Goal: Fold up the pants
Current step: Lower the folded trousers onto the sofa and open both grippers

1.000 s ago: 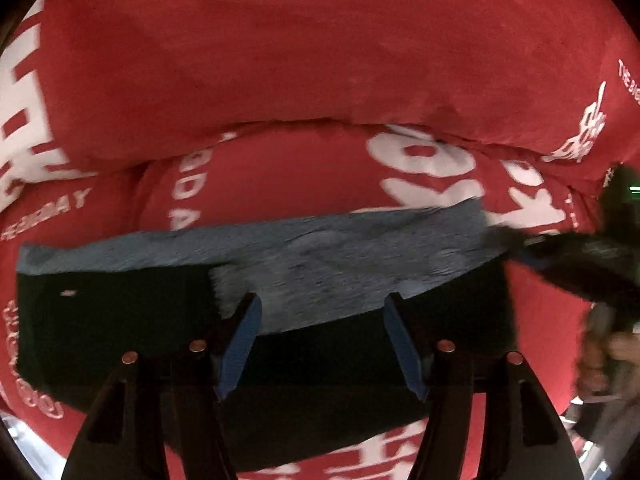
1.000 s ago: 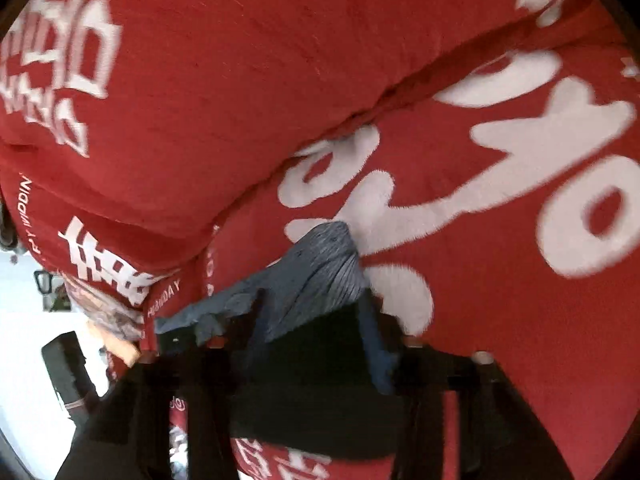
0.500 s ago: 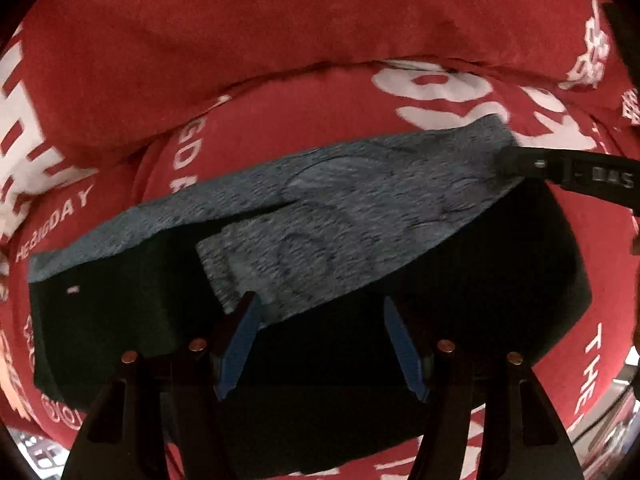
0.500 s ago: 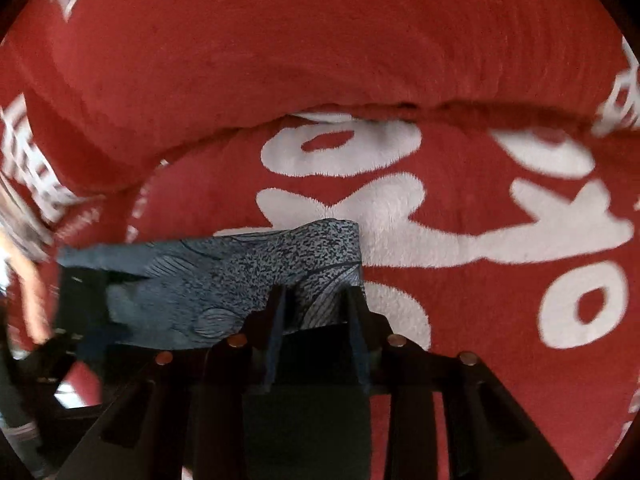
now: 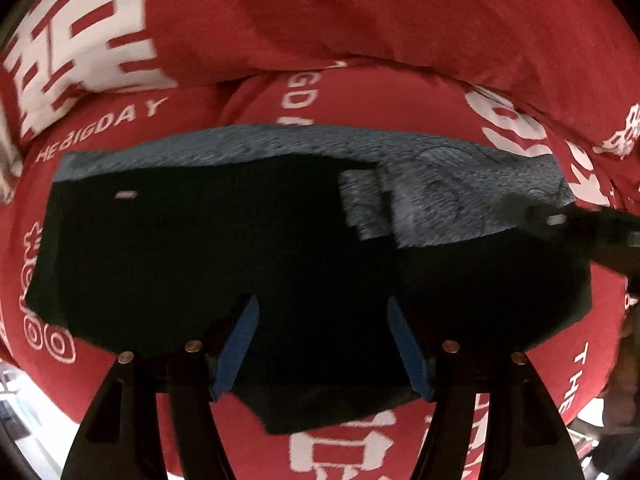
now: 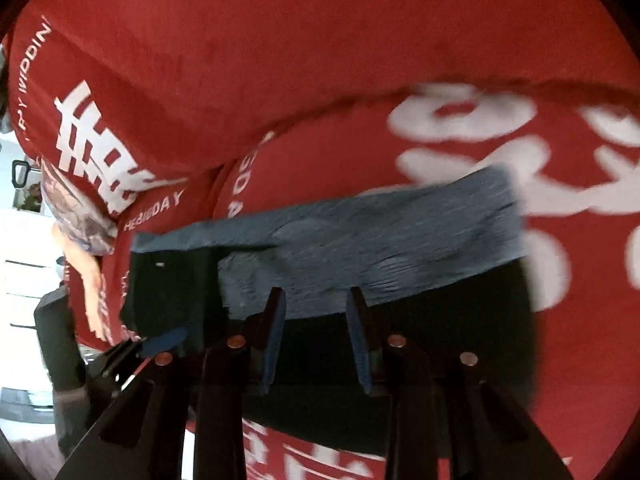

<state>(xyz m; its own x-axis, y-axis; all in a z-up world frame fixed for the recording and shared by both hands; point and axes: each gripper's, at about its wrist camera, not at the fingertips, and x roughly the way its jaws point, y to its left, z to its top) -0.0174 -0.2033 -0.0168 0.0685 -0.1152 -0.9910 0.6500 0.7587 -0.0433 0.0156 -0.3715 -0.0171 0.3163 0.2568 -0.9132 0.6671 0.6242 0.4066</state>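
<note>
A: Looking down the left wrist cam: pants (image 5: 248,264) spread flat on red blanket (image 5: 400,20) w/ white lettering. Mostly black fabric, blue-grey patterned band (image 5: 460,196) along far edge, folded flap of same fabric toward the right.

B: Left gripper (image 5: 322,346)?

A: Spread wide, blue pads (image 5: 240,344) well apart, black cloth visible between, nothing pinched. Hovering over near edge of pants, can't tell if touching.

B: Switching to right wrist cam. Right gripper (image 6: 316,332) also parted, though less gap than the left one. Blue pads (image 6: 276,332) on either side of the boundary between blue-grey band (image 6: 380,240) and black part. Not clamped on anything visible; contact w/ cloth unclear, blurry.

A: Confirming from left cam: right gripper (image 5: 560,220) entering at right edge, tip at the band's right end, smeared by motion blur.

B: And left gripper (image 6: 160,344) seen from right cam, low at left, one blue pad showing near the pants' (image 6: 400,340) left corner. Bare forearm (image 6: 86,268) behind it, floral sleeve above.

A: Small white tag (image 5: 126,195) on black fabric, upper left.

B: Same tag (image 6: 160,265) here, near the left end. Red blanket (image 6: 320,40) bulging up behind pants, fold crease running across.
</note>
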